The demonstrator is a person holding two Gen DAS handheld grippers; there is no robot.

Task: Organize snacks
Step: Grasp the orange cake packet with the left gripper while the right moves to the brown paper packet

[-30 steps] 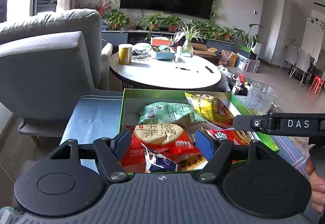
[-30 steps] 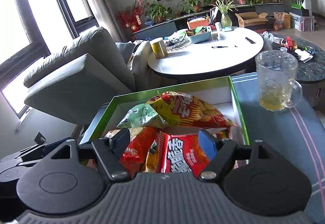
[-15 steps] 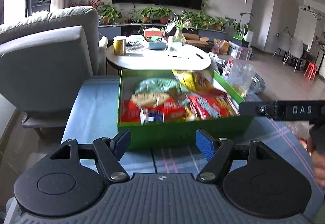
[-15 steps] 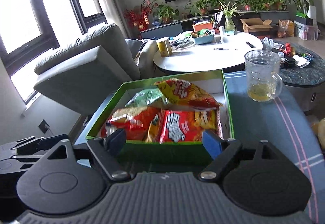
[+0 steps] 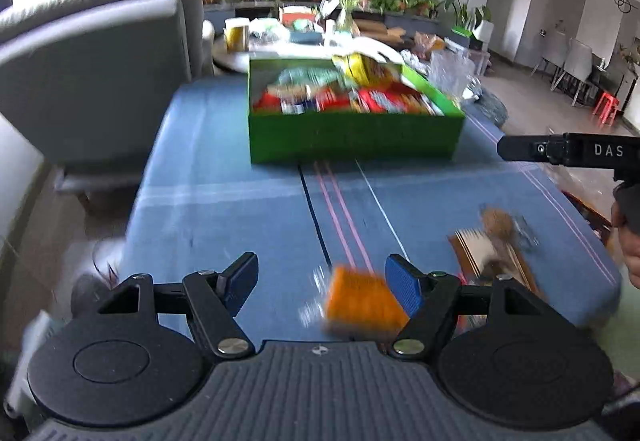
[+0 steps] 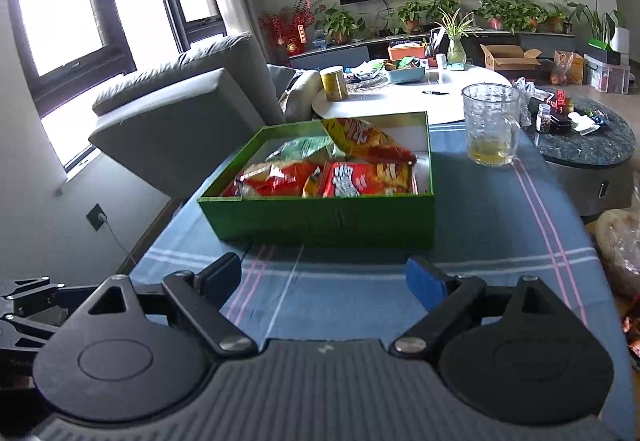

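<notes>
Our left gripper [image 5: 321, 275] has a ribbed grey housing, two round black discs behind the fingers, black linkage arms with silver screws, and blue ridged pads [image 5: 403, 283]. Our right gripper [image 6: 323, 279] is built the same; seen from the left it is a black bar with white letters "DAS". Bare skin of our right hand [image 5: 630, 241] shows beneath.

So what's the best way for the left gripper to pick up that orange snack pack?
Probably from above: the orange pack lies flat on the blue cloth, beside the open left gripper's right finger. Close across its short sides; blur hides the edges.
</notes>
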